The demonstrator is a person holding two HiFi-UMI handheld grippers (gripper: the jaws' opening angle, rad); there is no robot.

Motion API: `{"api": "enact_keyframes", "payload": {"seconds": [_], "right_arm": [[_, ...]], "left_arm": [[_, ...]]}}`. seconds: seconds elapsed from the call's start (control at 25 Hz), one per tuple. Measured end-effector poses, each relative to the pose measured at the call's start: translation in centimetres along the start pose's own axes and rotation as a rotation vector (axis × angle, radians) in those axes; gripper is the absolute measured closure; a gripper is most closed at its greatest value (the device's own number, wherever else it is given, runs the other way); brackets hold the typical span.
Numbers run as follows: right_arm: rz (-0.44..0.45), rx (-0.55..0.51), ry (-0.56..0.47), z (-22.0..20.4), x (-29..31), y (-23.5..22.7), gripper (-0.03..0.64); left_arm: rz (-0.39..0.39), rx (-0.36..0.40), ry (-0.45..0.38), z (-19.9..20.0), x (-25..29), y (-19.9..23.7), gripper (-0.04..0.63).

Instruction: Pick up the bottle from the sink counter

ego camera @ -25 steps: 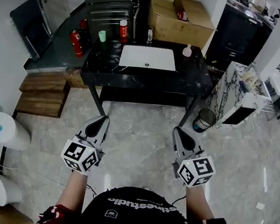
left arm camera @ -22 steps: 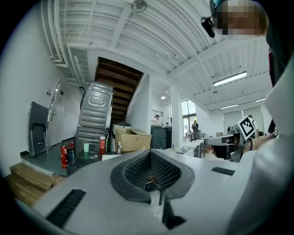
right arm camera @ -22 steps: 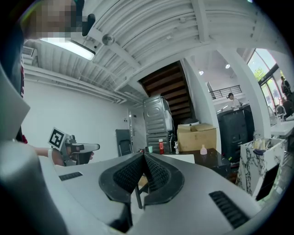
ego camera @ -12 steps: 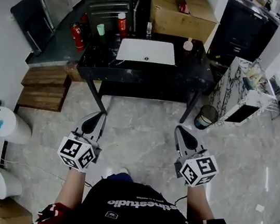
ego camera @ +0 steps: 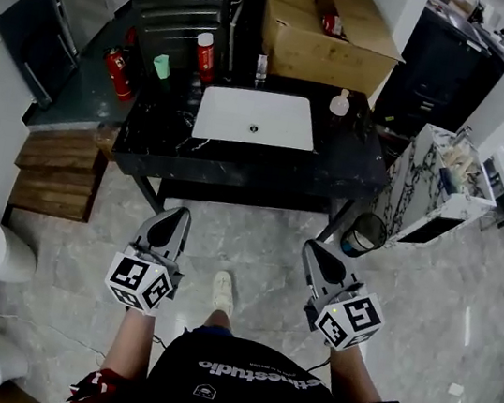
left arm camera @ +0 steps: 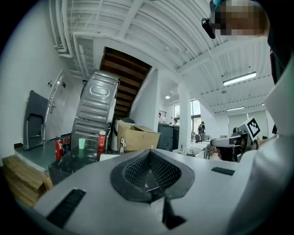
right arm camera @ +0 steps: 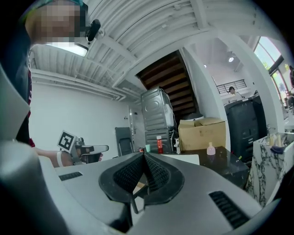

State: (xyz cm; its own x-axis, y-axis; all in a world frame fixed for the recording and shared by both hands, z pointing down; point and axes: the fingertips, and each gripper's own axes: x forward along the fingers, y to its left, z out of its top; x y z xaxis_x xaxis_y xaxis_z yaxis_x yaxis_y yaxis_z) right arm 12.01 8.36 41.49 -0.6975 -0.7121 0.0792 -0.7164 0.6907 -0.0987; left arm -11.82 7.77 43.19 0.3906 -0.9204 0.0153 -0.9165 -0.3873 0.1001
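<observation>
A black marble sink counter (ego camera: 344,158) with a white basin (ego camera: 256,118) stands ahead of me. A red bottle with a white cap (ego camera: 203,53) is at its back left, beside a green cup (ego camera: 161,66). A small pink bottle (ego camera: 340,104) stands at the back right. My left gripper (ego camera: 171,221) and right gripper (ego camera: 313,250) hang side by side over the floor, short of the counter, both shut and empty. In the left gripper view I see the red bottle (left arm camera: 101,141); in the right gripper view the pink bottle (right arm camera: 211,148) and the red bottle (right arm camera: 159,144).
A big cardboard box (ego camera: 332,28) sits behind the counter, and a fire extinguisher (ego camera: 113,70) stands at its left. A waste bin (ego camera: 361,232) and a marble-patterned cabinet (ego camera: 431,177) are on the right, wooden steps (ego camera: 58,170) on the left. The person's shoe (ego camera: 222,291) is between the grippers.
The person has stepped toward the counter, so it sits nearer and lower in the head view. A shoe has come into view. Both grippers stay shut and level.
</observation>
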Motion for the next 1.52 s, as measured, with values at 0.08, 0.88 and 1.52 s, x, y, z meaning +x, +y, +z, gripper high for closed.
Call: {"api": "enact_keyframes", "payload": {"seconds": [0.08,0.88,1.52], "right_arm": [[-0.004,-0.005,-0.011,1.6,4.5,-2.3,0.579],[-0.104,-0.037,-0.012,7.9,28.1,-16.0,0.578],[-0.140,-0.034,0.014,6.8,35.9,-34.2,0.444]], "left_arm": [[-0.025,0.013,-0.004,0.9,4.4,2.8,0.581],[-0.155,-0.034,-0.029,5.0,29.5,18.0,0.581],[-0.242,-0.016,0.026,3.9,47.5,15.1,0.581]]}}
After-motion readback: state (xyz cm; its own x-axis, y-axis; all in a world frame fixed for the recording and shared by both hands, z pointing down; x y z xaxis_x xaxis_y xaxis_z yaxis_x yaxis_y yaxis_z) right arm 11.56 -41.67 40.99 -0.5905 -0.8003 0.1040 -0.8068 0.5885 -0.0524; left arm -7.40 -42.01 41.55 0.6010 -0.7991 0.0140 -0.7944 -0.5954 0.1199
